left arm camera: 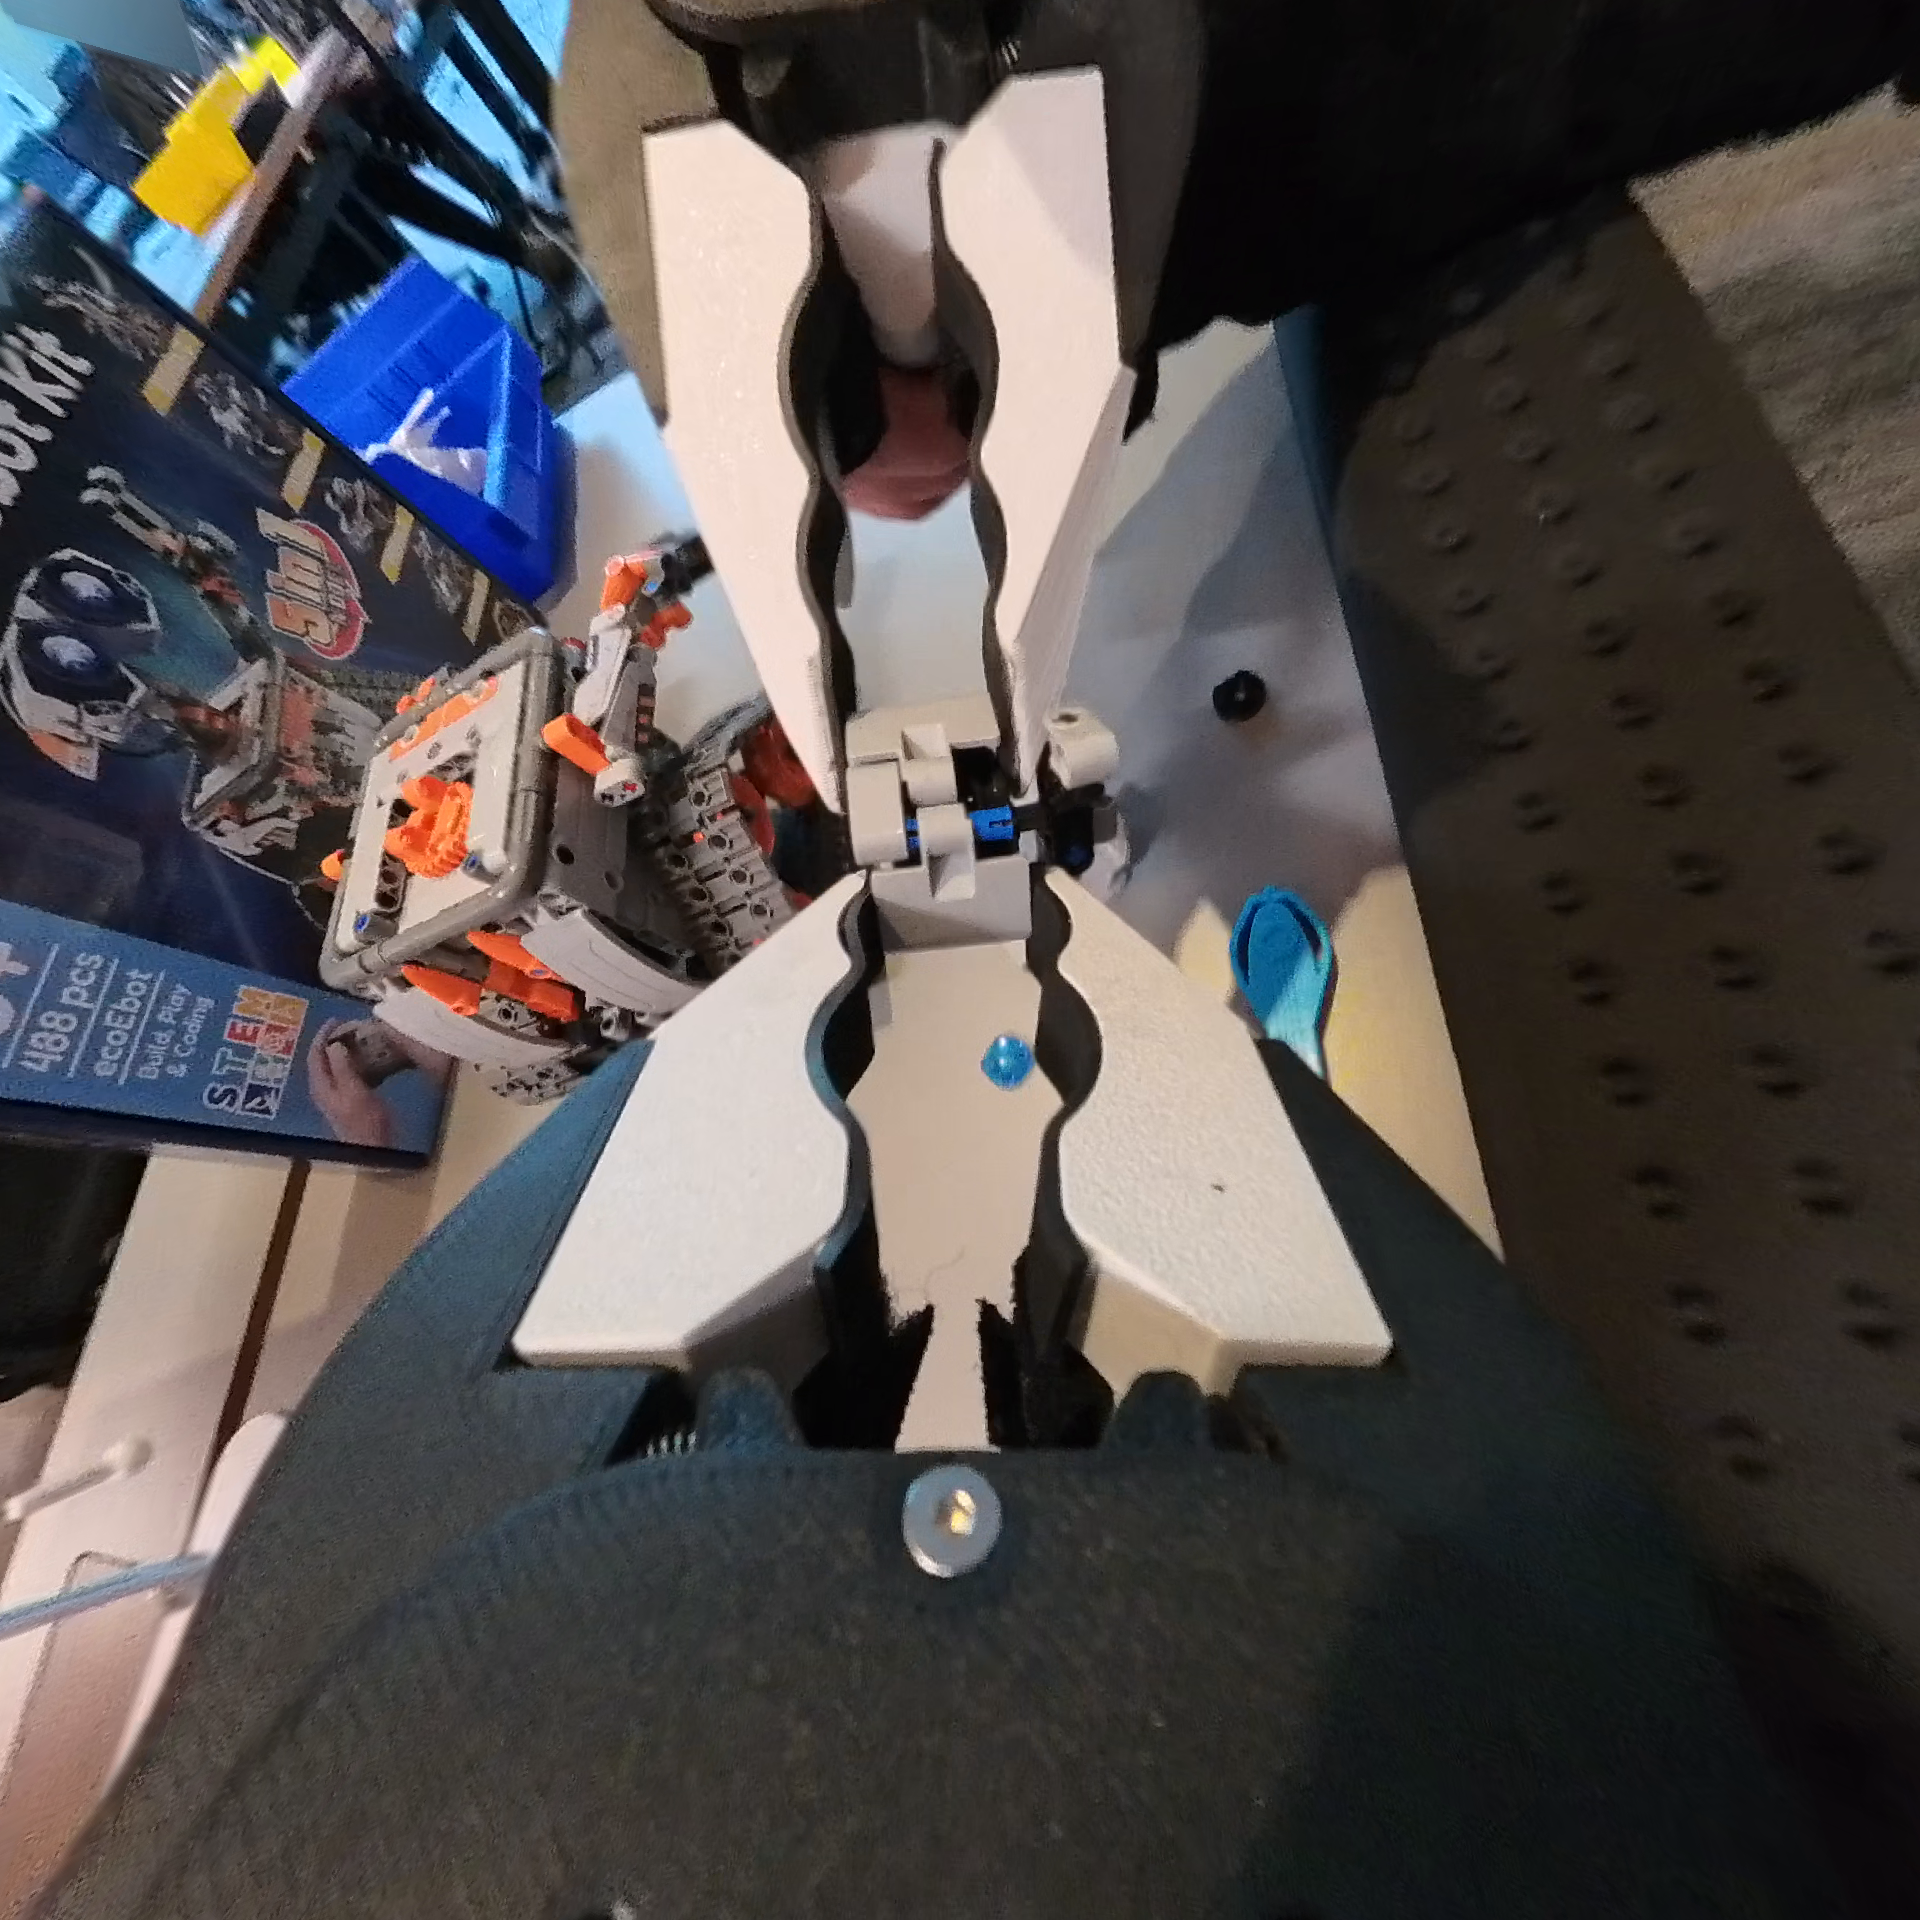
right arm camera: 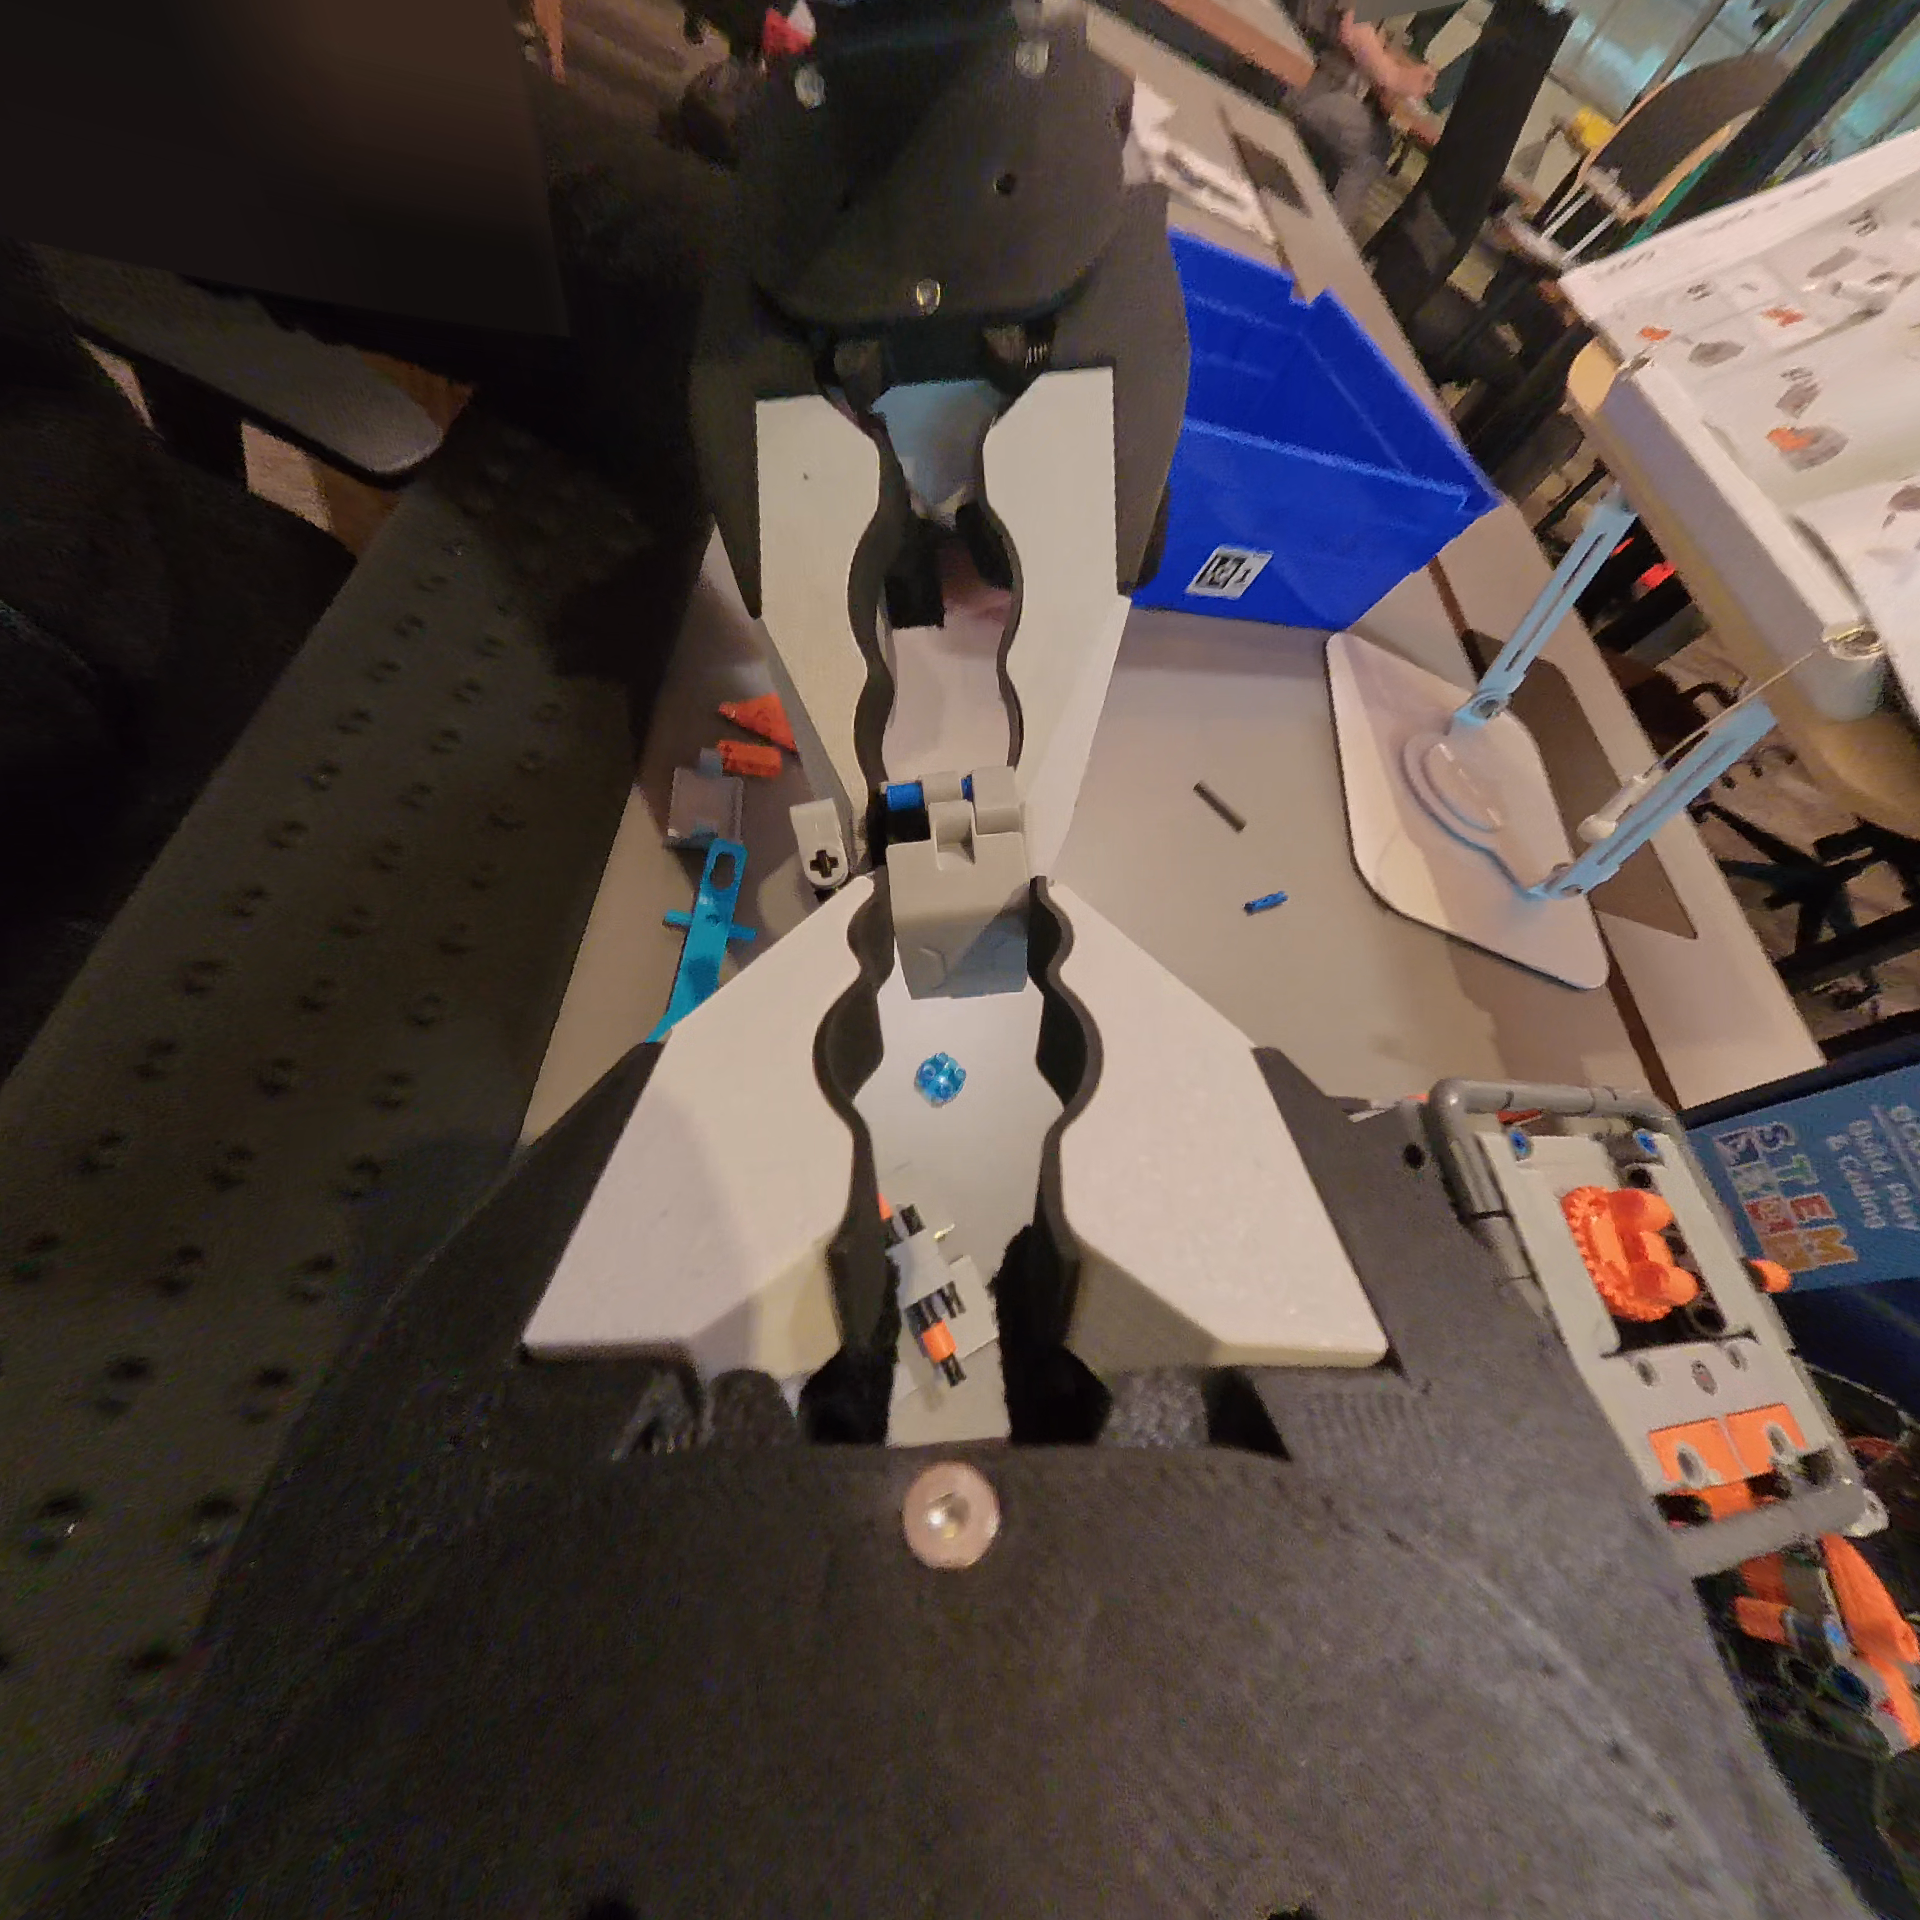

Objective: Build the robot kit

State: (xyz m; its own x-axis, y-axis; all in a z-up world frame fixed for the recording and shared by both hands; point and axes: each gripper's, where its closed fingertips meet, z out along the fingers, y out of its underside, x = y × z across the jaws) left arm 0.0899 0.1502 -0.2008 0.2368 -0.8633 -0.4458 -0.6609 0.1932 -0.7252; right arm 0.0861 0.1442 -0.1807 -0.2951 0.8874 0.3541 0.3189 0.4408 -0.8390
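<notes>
In the left wrist view, your left gripper [left arm camera: 951, 894] has its jaws clamped on the grey brick assembly [left arm camera: 940, 821], met head-on by the right gripper [left arm camera: 925, 748] above the tabletop [left arm camera: 1299, 582]. An orange-and-grey model [left arm camera: 499, 831] stands left.

In the right wrist view, your right gripper [right arm camera: 956, 914] clamps the same assembly's near end; a blue bin [right arm camera: 1309, 447] sits beyond.

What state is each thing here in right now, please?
left tongs: shut on grey brick assembly
right tongs: shut on the same assembly, facing the left
grey brick assembly: held off the table
blue bin: upright
small blue bead: loose on table
</notes>
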